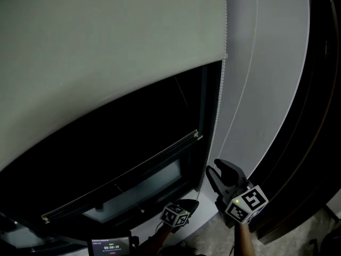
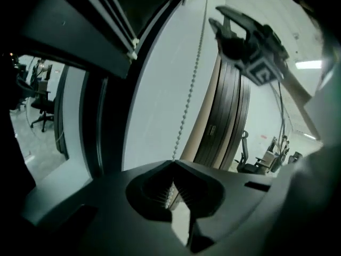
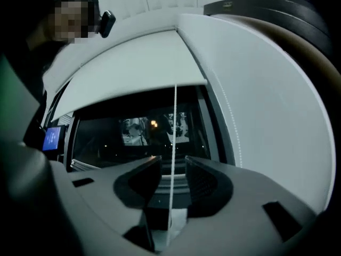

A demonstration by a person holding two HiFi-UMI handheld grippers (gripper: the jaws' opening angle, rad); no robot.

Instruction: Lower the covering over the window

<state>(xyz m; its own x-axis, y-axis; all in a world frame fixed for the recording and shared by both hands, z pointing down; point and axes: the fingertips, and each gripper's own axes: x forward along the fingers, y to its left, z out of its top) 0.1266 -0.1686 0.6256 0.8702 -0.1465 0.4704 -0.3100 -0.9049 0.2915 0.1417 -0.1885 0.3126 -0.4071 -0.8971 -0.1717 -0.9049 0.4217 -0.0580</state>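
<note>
Pale grey fabric roller blind is covering the far left part of the dark glass window. Black left gripper is clamping the white bead chain. Black right gripper is holding its jaws apart, with the chain passing between them untouched.

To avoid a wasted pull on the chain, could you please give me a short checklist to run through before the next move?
1. Left gripper clamped on the bead chain: ok, jaws closed on it.
2. Right gripper gripping the chain: not ok, jaws apart, a strand only passes between them.
3. Right gripper higher on the chain than the left: ok.
4. Blind fully down: not ok, lower window uncovered.
5. Which strand lowers the blind: cannot tell.
</note>
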